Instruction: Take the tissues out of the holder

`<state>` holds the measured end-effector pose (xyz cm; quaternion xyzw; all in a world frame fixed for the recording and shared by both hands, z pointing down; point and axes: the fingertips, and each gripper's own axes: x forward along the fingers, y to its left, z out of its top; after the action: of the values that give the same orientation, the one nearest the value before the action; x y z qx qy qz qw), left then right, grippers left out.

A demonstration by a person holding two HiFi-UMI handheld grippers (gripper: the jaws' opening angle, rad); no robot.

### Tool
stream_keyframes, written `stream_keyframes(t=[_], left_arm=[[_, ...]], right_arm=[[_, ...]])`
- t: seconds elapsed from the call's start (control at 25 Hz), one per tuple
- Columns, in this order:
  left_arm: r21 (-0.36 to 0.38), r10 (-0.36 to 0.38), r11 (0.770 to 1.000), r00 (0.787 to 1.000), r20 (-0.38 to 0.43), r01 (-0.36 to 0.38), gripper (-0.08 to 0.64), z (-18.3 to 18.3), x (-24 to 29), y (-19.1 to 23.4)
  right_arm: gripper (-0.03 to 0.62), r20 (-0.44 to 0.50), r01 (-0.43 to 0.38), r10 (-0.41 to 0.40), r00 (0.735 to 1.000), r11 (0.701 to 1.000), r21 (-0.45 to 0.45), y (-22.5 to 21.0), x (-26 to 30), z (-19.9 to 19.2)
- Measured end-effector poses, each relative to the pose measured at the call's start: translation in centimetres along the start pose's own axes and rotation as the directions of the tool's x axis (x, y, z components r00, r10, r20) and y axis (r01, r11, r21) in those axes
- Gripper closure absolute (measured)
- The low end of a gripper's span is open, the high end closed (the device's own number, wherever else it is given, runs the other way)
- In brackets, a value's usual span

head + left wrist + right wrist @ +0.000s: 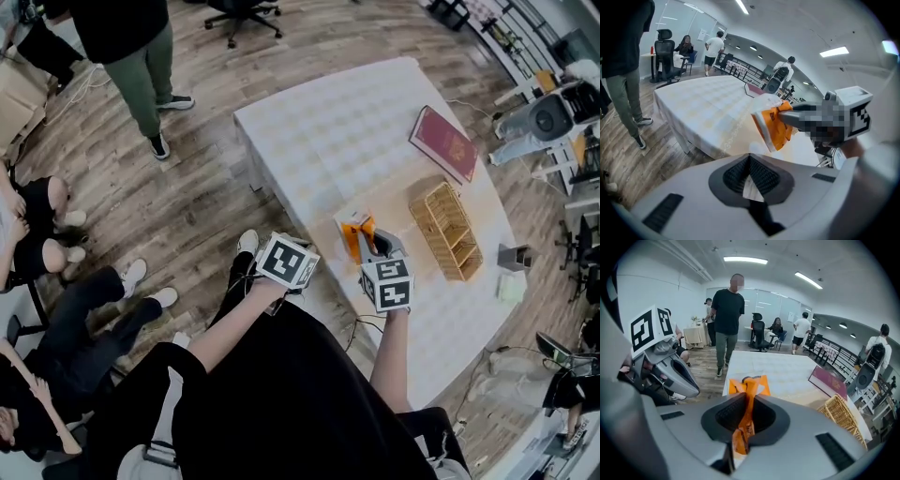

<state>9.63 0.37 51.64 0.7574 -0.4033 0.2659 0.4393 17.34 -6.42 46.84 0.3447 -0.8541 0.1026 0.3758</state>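
Observation:
An orange tissue pack (pixel 354 234) hangs above the near part of the white table (pixel 337 122), just left of the wicker holder (pixel 447 230). My right gripper (pixel 371 244) is shut on it. In the right gripper view the orange wrapper (pixel 749 386) runs between the pads, with the holder (pixel 843 420) at lower right. The left gripper view shows the pack (pixel 774 125) at the tip of the right gripper (pixel 788 115). My left gripper (pixel 289 259) hovers off the table's near-left edge, apart from the pack. Its jaws (pixel 750 161) meet at the tips, and only a thin pale sliver shows between the pads.
A red book (pixel 443 142) lies on the far right of the table, beyond the holder. A small grey box (pixel 514 258) sits near the right edge. A person (pixel 131 56) stands on the wood floor to the left, others sit at lower left, and an office chair (pixel 242 14) stands behind.

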Motion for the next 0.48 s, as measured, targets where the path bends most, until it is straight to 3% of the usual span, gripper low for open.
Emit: stream_keyframes(t=[0.48], left_arm=[[0.051, -0.038, 0.998, 0.999, -0.03, 0.04, 0.56, 5.8, 0.9, 3.7]], right_arm=[[0.558, 0.009, 0.035, -0.036, 0.999, 0.998, 0.051, -1.0, 3.4, 3.6]])
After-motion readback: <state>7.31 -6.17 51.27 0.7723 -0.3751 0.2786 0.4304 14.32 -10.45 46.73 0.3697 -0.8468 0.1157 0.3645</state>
